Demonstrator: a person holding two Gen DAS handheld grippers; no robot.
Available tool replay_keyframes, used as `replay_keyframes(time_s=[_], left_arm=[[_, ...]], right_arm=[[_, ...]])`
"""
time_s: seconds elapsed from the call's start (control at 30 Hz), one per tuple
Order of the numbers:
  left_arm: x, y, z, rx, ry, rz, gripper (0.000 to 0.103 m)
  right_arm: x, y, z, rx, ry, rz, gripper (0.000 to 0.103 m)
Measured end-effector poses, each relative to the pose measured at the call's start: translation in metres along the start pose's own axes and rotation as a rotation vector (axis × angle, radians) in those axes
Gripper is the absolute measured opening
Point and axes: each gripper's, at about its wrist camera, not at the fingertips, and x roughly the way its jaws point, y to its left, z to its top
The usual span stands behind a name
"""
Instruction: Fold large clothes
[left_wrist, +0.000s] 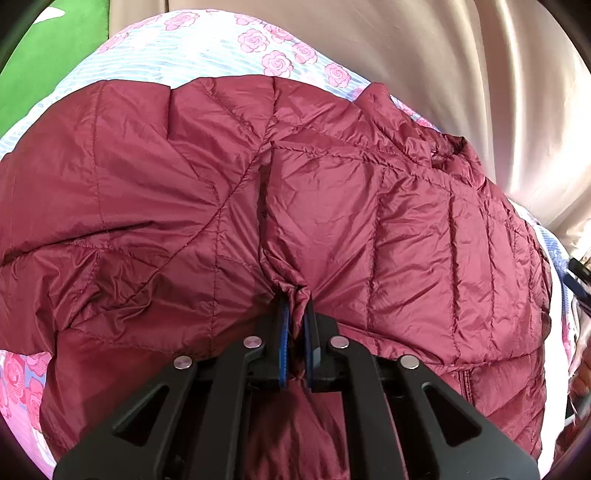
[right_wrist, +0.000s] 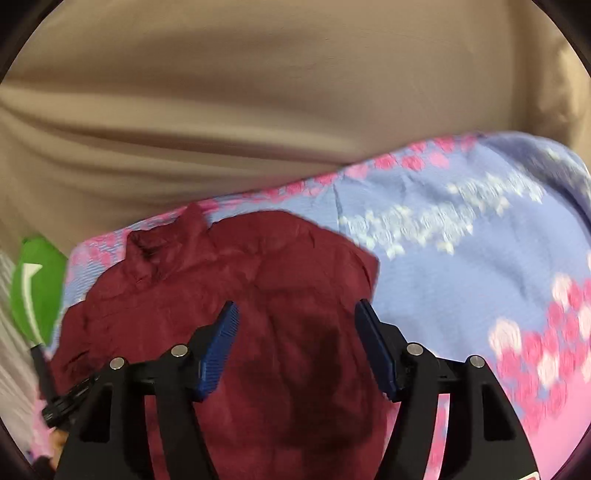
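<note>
We see a maroon quilted jacket spread over a flowered bedsheet, and we place everything else by that jacket. Our left gripper sits at the jacket's near edge, its jaws all but closed, with a gathered pinch of the maroon fabric pressed between the blue pads. Creases fan out from that pinch across the quilted panels. Beyond the jacket's far edge hangs a beige curtain, and off its far left corner a green thing shows.

In the right wrist view, our right gripper hangs above the jacket with its jaws spread wide and nothing between them; no pad touches the fabric. That view is blurred, so the collar seems to stand up at the jacket's far left end, though we cannot be sure. To the jacket's right the bedsheet lies bare.
</note>
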Motion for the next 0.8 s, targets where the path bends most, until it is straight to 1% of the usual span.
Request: replay_keyframes(time_s=[0.03,0.07,0.1,0.13,0.17,0.2,0.23,0.27,0.3,0.33,0.37,0.4,0.43,0.47,0.5,0.57,0.6,0.63,0.7,0.73,0.77,0.8], left_arm=[[0.000,0.000,0.000,-0.002,0.000,-0.003,0.006],[0.000,0.001,0.000,-0.002,0.000,-0.003,0.006],[0.000,0.000,0.000,-0.001,0.000,-0.001,0.006],[0.000,0.002,0.000,0.000,0.000,-0.001,0.006],[-0.001,0.003,0.000,0.000,0.000,-0.001,0.006],[0.000,0.003,0.000,0.000,-0.001,-0.001,0.006],[-0.001,0.004,0.001,-0.001,-0.001,-0.002,0.006],[-0.001,0.005,0.001,-0.001,-0.001,-0.003,0.006],[-0.001,0.006,0.001,-0.001,-0.002,-0.003,0.006],[-0.001,0.006,0.001,0.001,-0.001,-0.004,0.007],[-0.002,0.005,0.001,0.004,-0.001,-0.007,0.008],[-0.002,0.004,0.001,0.010,-0.001,-0.012,0.012],[-0.002,0.002,0.001,0.026,0.000,-0.009,0.014],[-0.001,0.000,0.001,0.033,0.000,-0.002,0.014],[-0.001,-0.002,0.001,0.042,0.000,0.009,0.014],[-0.001,-0.001,0.001,0.043,0.001,0.012,0.014],[-0.001,-0.001,0.002,0.041,0.001,0.011,0.014],[0.000,0.000,0.002,0.040,0.001,0.011,0.014],[0.000,-0.001,0.002,0.043,0.001,0.014,0.014],[0.000,-0.002,0.002,0.045,0.001,0.016,0.014],[0.000,-0.002,0.002,0.046,0.000,0.017,0.014],[0.000,-0.002,0.003,0.045,0.000,0.016,0.014]], right_arm=[[0.012,-0.001,0.006,0.001,0.003,-0.039,0.064],[0.020,-0.006,0.010,0.018,0.006,-0.053,0.064],[0.034,-0.017,0.014,0.068,0.023,-0.054,0.068],[0.044,-0.026,0.015,0.116,0.049,-0.047,0.068],[0.059,-0.037,0.014,0.179,0.093,-0.023,0.067],[0.066,-0.042,0.013,0.207,0.117,0.012,0.042],[0.073,-0.045,0.012,0.227,0.139,0.095,0.023],[0.070,-0.044,0.015,0.211,0.121,0.131,0.020],[0.062,-0.042,0.018,0.182,0.078,0.153,0.015],[0.052,-0.043,0.020,0.169,0.027,0.177,0.014],[0.051,-0.047,0.020,0.173,0.009,0.167,0.013],[0.059,-0.052,0.019,0.175,0.022,0.115,0.013],[0.075,-0.058,0.014,0.174,0.071,0.040,0.014],[0.087,-0.059,0.009,0.163,0.110,0.017,0.017],[0.090,-0.057,0.006,0.143,0.115,0.007,0.018],[0.078,-0.052,0.010,0.136,0.106,-0.028,0.022],[0.061,-0.047,0.013,0.139,0.062,-0.049,0.023],[0.044,-0.042,0.013,0.130,0.005,-0.055,0.026],[0.018,-0.026,0.011,0.077,-0.049,-0.024,0.026],[0.005,-0.010,0.004,0.014,-0.044,0.018,0.026],[0.000,0.001,-0.003,-0.041,-0.022,0.045,0.026],[-0.002,0.011,-0.013,-0.101,0.011,0.056,0.025]])
